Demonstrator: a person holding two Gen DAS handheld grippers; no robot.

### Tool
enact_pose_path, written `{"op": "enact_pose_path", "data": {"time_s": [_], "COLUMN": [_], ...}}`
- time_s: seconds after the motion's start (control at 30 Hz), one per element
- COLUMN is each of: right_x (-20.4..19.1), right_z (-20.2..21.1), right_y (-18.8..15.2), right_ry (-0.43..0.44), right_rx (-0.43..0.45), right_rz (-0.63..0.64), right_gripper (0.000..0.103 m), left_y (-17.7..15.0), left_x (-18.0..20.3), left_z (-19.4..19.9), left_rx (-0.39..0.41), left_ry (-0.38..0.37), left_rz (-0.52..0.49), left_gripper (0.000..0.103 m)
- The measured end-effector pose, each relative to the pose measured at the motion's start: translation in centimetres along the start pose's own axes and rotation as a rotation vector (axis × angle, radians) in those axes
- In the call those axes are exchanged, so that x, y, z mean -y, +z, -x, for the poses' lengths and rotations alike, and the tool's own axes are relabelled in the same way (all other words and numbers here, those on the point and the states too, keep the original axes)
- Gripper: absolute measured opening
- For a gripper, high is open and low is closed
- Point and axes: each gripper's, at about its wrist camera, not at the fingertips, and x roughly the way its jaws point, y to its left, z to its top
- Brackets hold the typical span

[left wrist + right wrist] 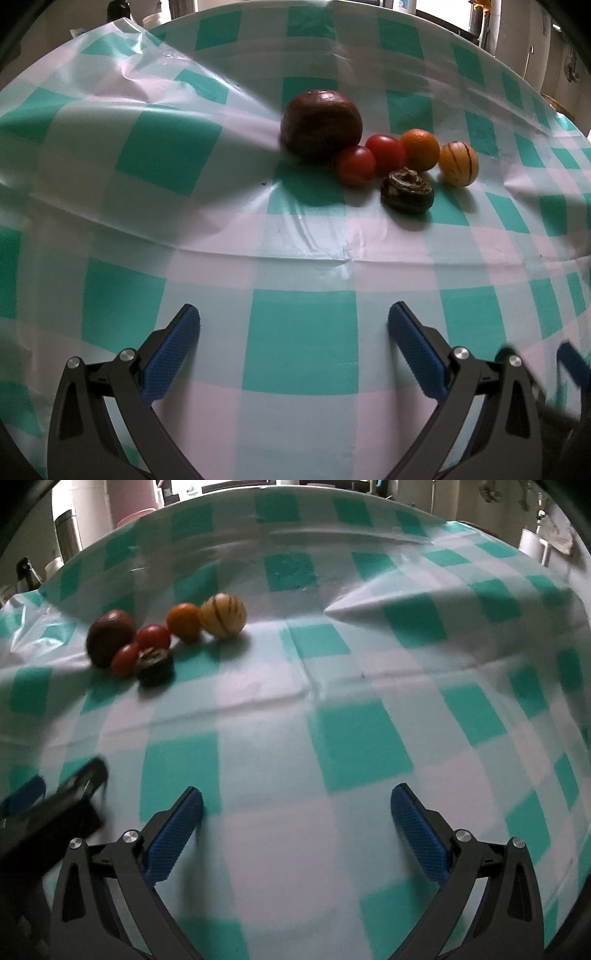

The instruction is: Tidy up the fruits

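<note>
Daylight comes from windows beyond the table's far edge, leaving the scene dim — the glossy checked tablecloth shows pale glare along its creases. Fruits cast soft shadows toward the camera. Fisheye curvature bends the edges; the right wrist view is motion-blurred.

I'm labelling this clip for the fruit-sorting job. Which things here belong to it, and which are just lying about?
Belongs to the job:
dark red fruit
two tomatoes
orange
striped yellow fruit
dark wrinkled fruit
left tool and right tool, both open

Just lying about:
checked tablecloth
metal flask behind the table
</note>
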Motion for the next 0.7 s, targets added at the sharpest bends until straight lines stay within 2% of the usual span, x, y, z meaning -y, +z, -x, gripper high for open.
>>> {"op": "enact_pose_path", "data": {"time_s": [0.3, 0.37, 0.5, 0.57, 0.7], "right_x": [-0.2, -1.1, -3.2, -3.5, -2.1], "right_z": [0.0, 0.2, 0.9, 1.0, 0.6], "right_y": [-0.7, -0.6, -1.0, -1.1, -1.0], "right_ry": [0.006, -0.001, -0.126, -0.148, -0.089], "right_rx": [0.003, 0.010, 0.061, 0.070, 0.043], "right_rz": [0.008, 0.054, 0.155, 0.170, 0.116], "right_gripper": [0.099, 0.099, 0.099, 0.099, 0.099], "left_y": [0.1, 0.0, 0.0, 0.1, 0.0], "left_x": [0.0, 0.0, -0.1, 0.3, 0.8], "left_z": [0.0, 0.0, 0.0, -0.1, -0.2], "left_rx": [0.001, 0.001, 0.002, 0.002, 0.002], "left_ry": [-0.001, -0.001, -0.003, -0.003, -0.003], "left_rz": [0.001, 0.001, 0.002, 0.002, 0.002], "left_gripper": [0.102, 0.102, 0.102, 0.102, 0.102]}}
